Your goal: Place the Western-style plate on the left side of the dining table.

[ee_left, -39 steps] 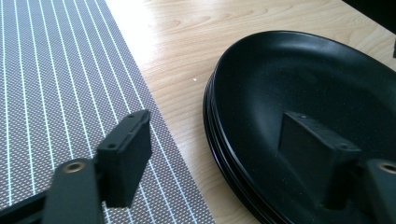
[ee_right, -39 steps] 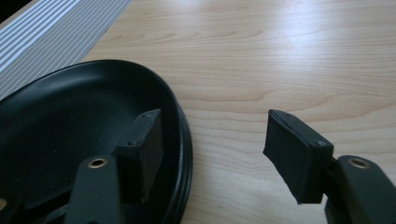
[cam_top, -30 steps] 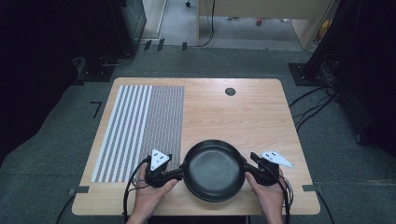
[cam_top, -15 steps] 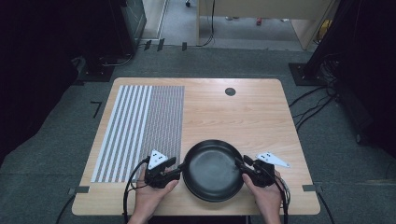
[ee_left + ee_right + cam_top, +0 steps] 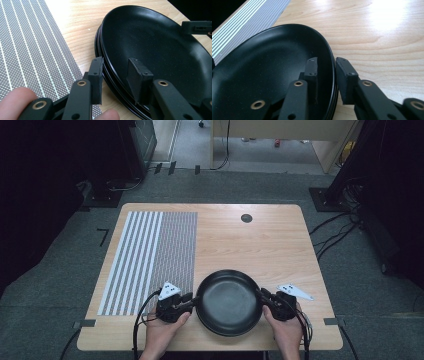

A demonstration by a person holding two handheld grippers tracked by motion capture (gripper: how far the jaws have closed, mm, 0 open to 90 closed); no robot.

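At lower centre of the frame, the left tool (image 5: 188, 301) and right tool (image 5: 262, 298), jaws slightly parted, straddle opposite rims of stacked round black plates (image 5: 228, 294) on the wooden worktop (image 5: 260, 245).

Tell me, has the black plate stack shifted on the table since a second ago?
No. The black plate stack lies just as close to the striped mat as before.

High view: looks forward and down from above the near edge of the bench (image 5: 280, 245), taking in its whole top. Left gripper view: close, low, faces across the plates (image 5: 160, 50) from their left rim. Right gripper view: close, low, from the opposite rim. All three share the plates, mat (image 5: 150, 255) and bench.
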